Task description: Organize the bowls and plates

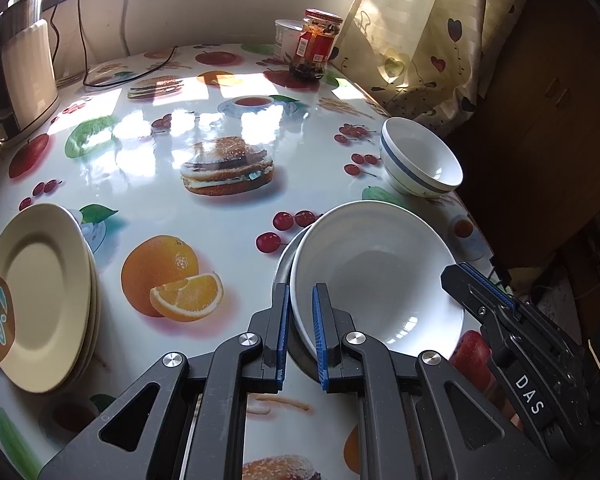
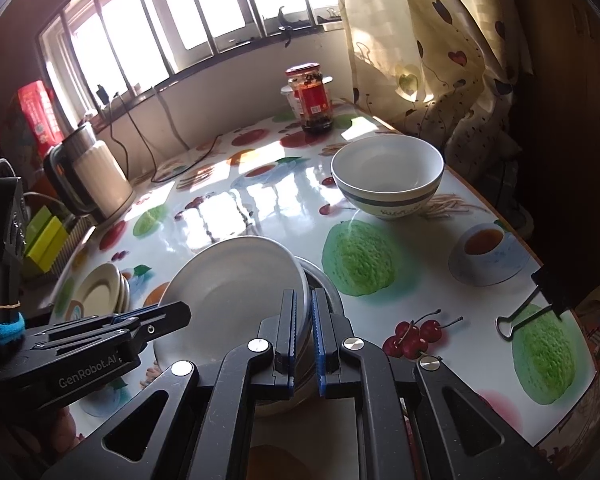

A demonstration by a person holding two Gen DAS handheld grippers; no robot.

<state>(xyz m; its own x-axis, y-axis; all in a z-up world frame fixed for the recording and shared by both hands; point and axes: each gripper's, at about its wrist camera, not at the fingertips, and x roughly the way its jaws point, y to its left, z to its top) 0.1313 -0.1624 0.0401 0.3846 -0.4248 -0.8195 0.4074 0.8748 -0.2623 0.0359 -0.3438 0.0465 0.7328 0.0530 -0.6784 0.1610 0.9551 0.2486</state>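
A white deep plate [image 1: 380, 276] [image 2: 232, 288] rests tilted on a grey metal dish [image 1: 284, 264] [image 2: 324, 280] near the table's front edge. My left gripper [image 1: 300, 320] [image 2: 152, 316] is shut on the plate's near-left rim. On the opposite rim my right gripper [image 2: 305, 320] [image 1: 476, 286] is shut as well; whether its pads also catch the metal dish is unclear. A stack of cream plates [image 1: 40, 300] [image 2: 100, 292] lies at the left. A white bowl with a blue band [image 1: 420, 160] [image 2: 388, 176] stands upright at the far right.
The table [image 1: 160, 152] [image 2: 260, 200] has a glossy fruit-print cover. A red-lidded jar [image 1: 316, 44] [image 2: 310, 96] and white tub stand at the back. A kettle [image 1: 24, 72] [image 2: 92, 176] is back left. A binder clip [image 2: 532, 304] grips the right edge; a curtain [image 1: 420, 40] hangs beyond.
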